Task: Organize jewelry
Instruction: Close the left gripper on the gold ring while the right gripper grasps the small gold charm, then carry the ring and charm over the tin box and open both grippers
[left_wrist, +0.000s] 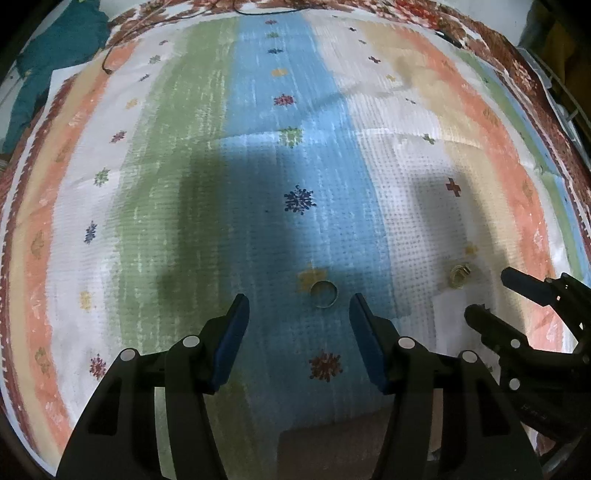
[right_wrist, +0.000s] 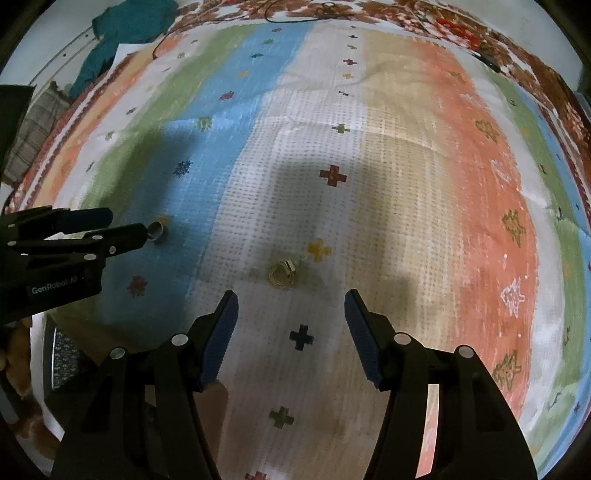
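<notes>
The left gripper (left_wrist: 299, 306) stood wide apart, holding nothing; a plain metal ring band (left_wrist: 324, 294) lay on its side just beyond its tips. The right gripper (right_wrist: 290, 304) gaped empty before a coiled gold chain (right_wrist: 281, 274) on the striped woven cloth (right_wrist: 406, 184).

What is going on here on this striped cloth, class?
A person holds a pair of tongs in each hand over a striped cloth. The left tongs are open, pointed at a ring lying on the blue stripe just ahead of their tips. The right tongs are also open, pointed at a small coiled gold piece on the white stripe. Neither item is gripped yet; both lie on the cloth, apart from each other.
</notes>
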